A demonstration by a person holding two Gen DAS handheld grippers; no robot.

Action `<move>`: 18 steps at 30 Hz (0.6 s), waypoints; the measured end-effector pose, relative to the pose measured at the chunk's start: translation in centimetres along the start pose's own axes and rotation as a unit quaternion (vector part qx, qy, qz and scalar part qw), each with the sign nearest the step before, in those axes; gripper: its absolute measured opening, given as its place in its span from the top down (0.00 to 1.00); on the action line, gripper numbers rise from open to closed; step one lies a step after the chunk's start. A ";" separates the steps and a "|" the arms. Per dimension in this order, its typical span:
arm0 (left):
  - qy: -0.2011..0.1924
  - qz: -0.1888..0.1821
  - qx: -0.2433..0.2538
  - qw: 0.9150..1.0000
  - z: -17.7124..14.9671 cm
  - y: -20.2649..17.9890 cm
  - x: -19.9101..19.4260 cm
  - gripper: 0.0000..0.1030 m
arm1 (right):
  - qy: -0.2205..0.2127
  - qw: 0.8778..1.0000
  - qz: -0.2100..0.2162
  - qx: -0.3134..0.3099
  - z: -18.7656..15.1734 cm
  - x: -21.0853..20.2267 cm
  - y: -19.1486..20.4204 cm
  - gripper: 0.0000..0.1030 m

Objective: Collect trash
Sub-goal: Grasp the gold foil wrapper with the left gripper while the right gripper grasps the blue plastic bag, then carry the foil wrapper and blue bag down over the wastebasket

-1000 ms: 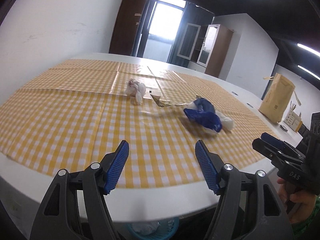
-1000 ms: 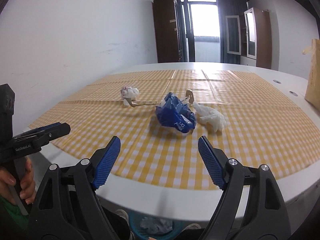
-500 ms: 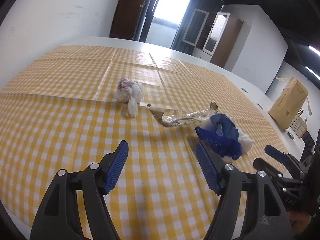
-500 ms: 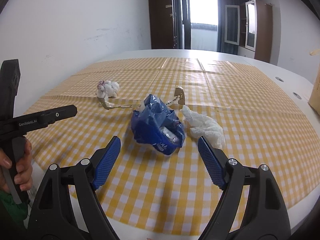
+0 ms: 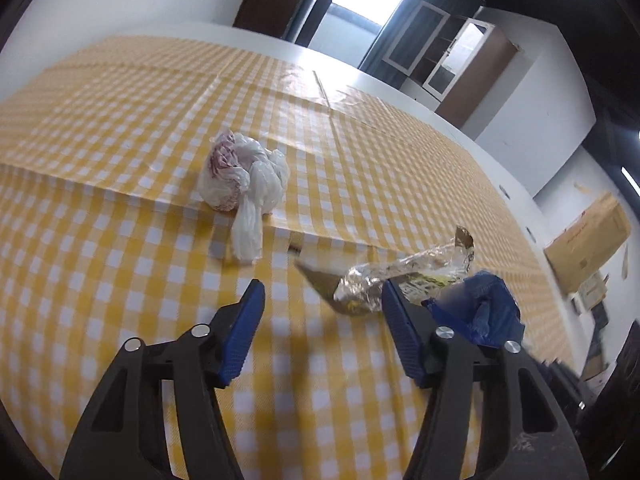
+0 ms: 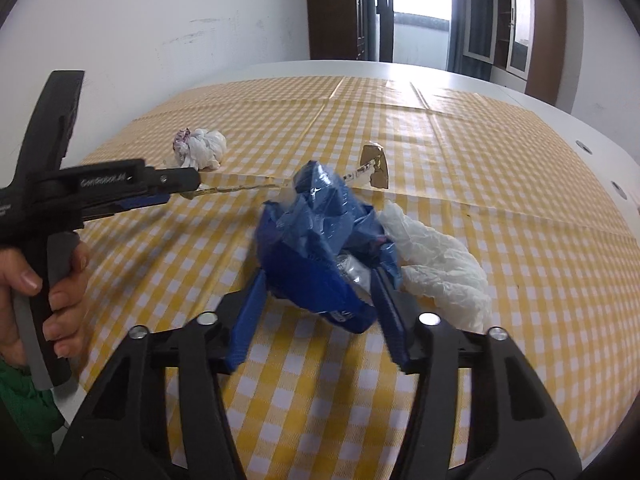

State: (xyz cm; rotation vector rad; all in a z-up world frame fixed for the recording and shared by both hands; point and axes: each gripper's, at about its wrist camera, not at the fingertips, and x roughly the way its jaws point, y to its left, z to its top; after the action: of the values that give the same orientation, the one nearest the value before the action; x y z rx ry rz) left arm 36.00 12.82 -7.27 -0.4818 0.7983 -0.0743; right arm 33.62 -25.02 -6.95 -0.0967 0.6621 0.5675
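A crumpled blue plastic bag (image 6: 320, 236) lies on the yellow checked cloth (image 6: 440, 128). My right gripper (image 6: 319, 284) is closing, and its blue pads touch both sides of the bag. A white crumpled bag (image 6: 436, 256) lies just right of it. A long foil wrapper (image 5: 384, 280) lies ahead of my left gripper (image 5: 323, 300), whose jaws are also closing. The wrapper's near end sits between them by the right finger, and the left pad is clear of it. A knotted white bag (image 5: 244, 184) sits farther back on the left. From the right wrist view, the left gripper (image 6: 188, 186) reaches over the foil strip.
The white table rim (image 6: 560, 92) runs around the cloth. A brown paper bag (image 5: 588, 248) stands at the far right. A hand (image 6: 48, 280) and a green sleeve hold the left gripper's handle. Cabinets and a bright doorway stand beyond the table.
Both grippers moved forward over the table and narrowed their jaws. The right one now straddles the blue bag, and the left one has reached the foil wrapper's near end.
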 end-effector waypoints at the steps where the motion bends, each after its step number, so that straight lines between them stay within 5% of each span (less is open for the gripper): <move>1: 0.002 -0.006 -0.005 1.000 0.2 0.0 0.3 0.55 | 0.003 1.000 0.003 0.000 0.0 0.2 0.1 0.64; 3: 0.004 -0.015 -0.003 1.000 0.3 -0.3 0.6 0.77 | 0.002 1.000 0.005 -0.004 0.0 0.2 0.4 0.66; 6: -0.011 -0.009 0.012 1.000 0.0 -0.9 0.3 0.91 | -0.001 1.000 0.009 -0.011 -0.1 -0.1 0.8 0.75; 18: -0.096 -0.008 0.018 0.995 -2.1 -1.3 -6.8 0.96 | -0.035 0.999 0.023 -0.006 -2.1 -4.8 1.5 0.81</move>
State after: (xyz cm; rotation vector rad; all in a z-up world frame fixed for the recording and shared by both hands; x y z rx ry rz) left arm 29.92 12.46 -3.43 -0.4542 0.6048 -0.0551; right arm 28.60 -26.53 -5.52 -0.0731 0.5932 0.6168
